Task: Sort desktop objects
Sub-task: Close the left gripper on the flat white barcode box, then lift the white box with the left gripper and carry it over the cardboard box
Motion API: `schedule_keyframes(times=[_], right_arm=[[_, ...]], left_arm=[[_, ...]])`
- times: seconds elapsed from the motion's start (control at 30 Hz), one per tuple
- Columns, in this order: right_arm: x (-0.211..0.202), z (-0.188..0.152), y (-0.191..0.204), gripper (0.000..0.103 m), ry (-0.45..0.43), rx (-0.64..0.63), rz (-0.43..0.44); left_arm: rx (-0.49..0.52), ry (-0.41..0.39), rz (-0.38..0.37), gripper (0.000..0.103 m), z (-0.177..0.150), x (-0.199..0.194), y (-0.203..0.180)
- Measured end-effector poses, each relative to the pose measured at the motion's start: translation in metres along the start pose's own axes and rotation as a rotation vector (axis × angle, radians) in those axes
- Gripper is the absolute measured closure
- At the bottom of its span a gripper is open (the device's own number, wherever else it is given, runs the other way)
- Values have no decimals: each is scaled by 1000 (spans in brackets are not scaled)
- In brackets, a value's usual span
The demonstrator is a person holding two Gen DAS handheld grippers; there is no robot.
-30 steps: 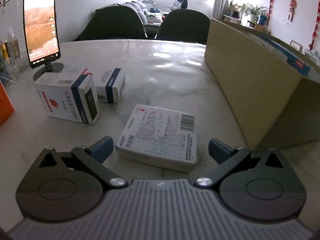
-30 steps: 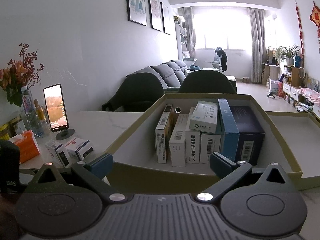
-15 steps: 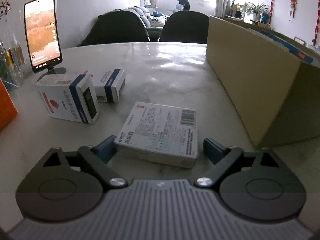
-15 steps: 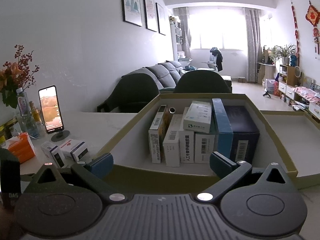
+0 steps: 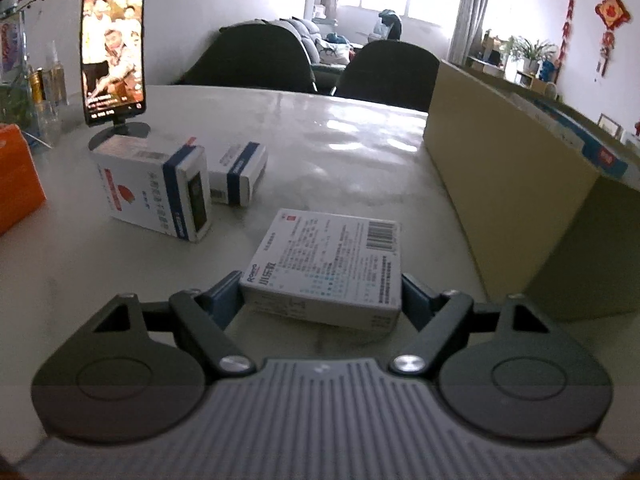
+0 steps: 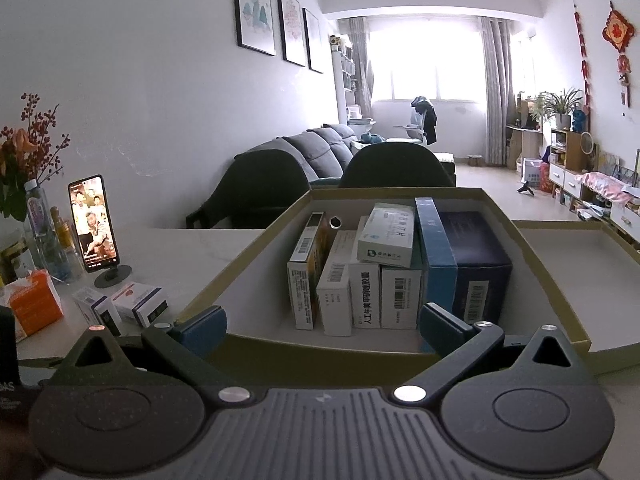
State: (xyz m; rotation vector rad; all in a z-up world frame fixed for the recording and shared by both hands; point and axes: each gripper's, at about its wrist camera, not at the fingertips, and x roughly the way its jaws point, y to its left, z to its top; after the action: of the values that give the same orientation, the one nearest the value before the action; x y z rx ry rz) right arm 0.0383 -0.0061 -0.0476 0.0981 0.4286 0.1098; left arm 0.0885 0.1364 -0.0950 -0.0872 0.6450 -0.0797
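Note:
A flat white medicine box lies on the pale marble table, between the fingers of my left gripper. The jaws are closing and both blue pads touch the box's short sides. Farther left sit a larger white and blue box and a smaller one. My right gripper hangs open with nothing between its fingers, over the near wall of the open cardboard box. Several medicine boxes stand upright inside it.
A phone on a stand plays a video at the far left. An orange tissue pack and glass bottles sit at the left edge. The cardboard box's wall rises close on the right. Two dark chairs stand behind the table.
The left gripper's jaws have narrowed from wide apart until both pads meet the flat white box. The right gripper has stayed open above the cardboard box.

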Motion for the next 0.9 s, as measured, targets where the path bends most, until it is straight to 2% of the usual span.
schedule_keyframes(times=[0.53,0.9], right_arm=[[-13,5,-9,0,-10,40,2],[-24,8,-18,0,-37,57,-10]], left_arm=[[0,-98,-17,22,27,-33,-21],[33,-174,-71,22,51,-51,-45]])
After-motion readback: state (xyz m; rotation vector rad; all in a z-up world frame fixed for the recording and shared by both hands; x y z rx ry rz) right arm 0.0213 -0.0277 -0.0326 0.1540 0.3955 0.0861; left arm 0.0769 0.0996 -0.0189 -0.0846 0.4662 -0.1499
